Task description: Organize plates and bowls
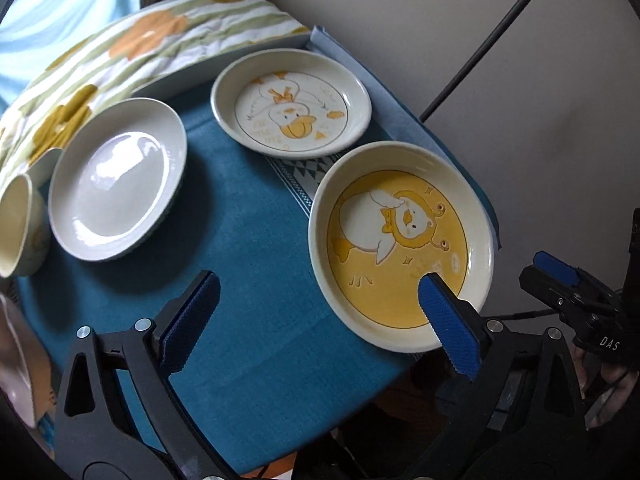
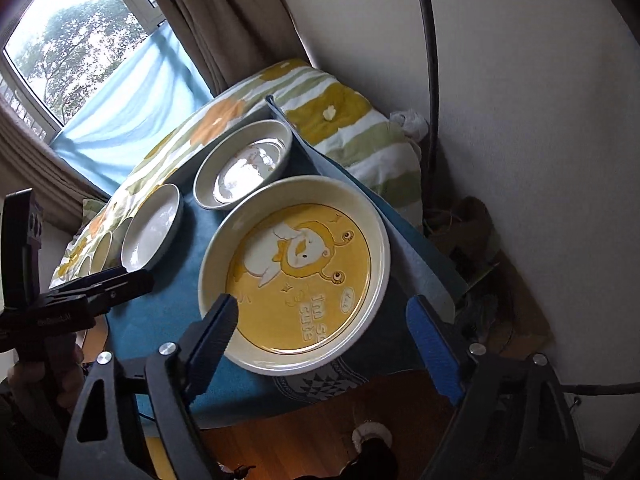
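Where teal cloth (image 1: pixel 248 240) drapes the table, perhaps bedding (image 1: pixel 132 52) lies behind.

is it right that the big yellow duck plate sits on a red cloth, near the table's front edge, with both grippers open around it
Only the colour is wrong. In the right wrist view the yellow duck plate sits on a teal-blue cloth, not red. It is near the front edge, and the left gripper and right gripper are open.

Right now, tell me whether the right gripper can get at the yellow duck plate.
Probably yes. The right gripper is open and already straddles the near rim of the yellow duck plate; nothing lies between them. The left gripper hovers close on the same plate's other side and could crowd it.
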Motion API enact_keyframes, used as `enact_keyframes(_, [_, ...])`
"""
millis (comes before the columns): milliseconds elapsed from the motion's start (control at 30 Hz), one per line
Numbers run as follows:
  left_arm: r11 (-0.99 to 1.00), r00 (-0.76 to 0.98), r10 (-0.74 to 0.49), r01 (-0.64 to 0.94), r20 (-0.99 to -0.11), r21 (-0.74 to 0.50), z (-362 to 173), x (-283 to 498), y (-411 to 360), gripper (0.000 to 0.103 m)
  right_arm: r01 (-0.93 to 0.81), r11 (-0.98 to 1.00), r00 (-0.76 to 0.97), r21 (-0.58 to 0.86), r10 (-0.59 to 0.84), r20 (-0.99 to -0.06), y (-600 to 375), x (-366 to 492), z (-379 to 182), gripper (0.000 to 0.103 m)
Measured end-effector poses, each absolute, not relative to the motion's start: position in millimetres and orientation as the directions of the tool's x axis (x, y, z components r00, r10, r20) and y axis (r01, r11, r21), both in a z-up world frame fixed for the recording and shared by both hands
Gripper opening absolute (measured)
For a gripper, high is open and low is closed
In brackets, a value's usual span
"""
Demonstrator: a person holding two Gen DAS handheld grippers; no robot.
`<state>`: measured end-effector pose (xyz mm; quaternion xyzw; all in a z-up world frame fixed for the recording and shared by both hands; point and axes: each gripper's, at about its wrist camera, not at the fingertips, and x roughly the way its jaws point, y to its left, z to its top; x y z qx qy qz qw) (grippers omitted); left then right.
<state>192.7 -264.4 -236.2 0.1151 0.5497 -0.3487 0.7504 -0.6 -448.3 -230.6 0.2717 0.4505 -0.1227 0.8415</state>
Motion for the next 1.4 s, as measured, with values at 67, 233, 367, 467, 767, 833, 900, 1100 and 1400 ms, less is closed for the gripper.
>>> enact_keyframes(67, [0.72, 0.113, -0.372, 0.661, -0.921, -0.21, -257, 200, -279, 0.091, 0.451, 0.808, 0.545, 0.379, 0.086, -0.834, -457, 5, -247, 0.067])
enact_keyframes(233, [0.698, 0.029, -0.336, 0.679, -0.942, -0.228, -289, 214, -298, 0.075, 0.454, 0.79, 0.515, 0.412, 0.145, -0.845, -473, 18, -276, 0.057])
enact_keyframes(367, [0.695, -0.013, -0.319, 0.677, -0.948, -0.243, -307, 221, -308, 0.048, 0.454, 0.782, 0.506, 0.427, 0.168, -0.846, -482, 23, -288, 0.044])
enact_keyframes(467, [0.692, -0.042, -0.312, 0.675, -0.949, -0.257, -317, 222, -314, 0.027, 0.447, 0.78, 0.502, 0.438, 0.187, -0.845, -486, 27, -292, 0.033])
enact_keyframes(767, [0.676, -0.06, -0.315, 0.686, -0.947, -0.269, -326, 232, -325, 0.016, 0.447, 0.791, 0.481, 0.419, 0.182, -0.857, -497, 44, -301, 0.013])
enact_keyframes(833, [0.678, -0.051, -0.311, 0.688, -0.949, -0.259, -324, 233, -328, 0.016, 0.442, 0.801, 0.476, 0.405, 0.174, -0.862, -496, 45, -301, 0.013])
enact_keyframes(900, [0.678, -0.042, -0.309, 0.691, -0.95, -0.251, -318, 229, -329, 0.016, 0.442, 0.803, 0.472, 0.401, 0.172, -0.864, -497, 46, -301, 0.013])
enact_keyframes(1100, [0.682, -0.03, -0.323, 0.685, -0.946, -0.254, -303, 213, -315, 0.016, 0.425, 0.816, 0.466, 0.391, 0.173, -0.868, -499, 51, -296, 0.013])
enact_keyframes(1400, [0.743, 0.031, -0.391, 0.6, -0.92, -0.296, -263, 202, -268, 0.016, 0.308, 0.878, 0.454, 0.367, 0.203, -0.868, -480, 68, -264, 0.013])
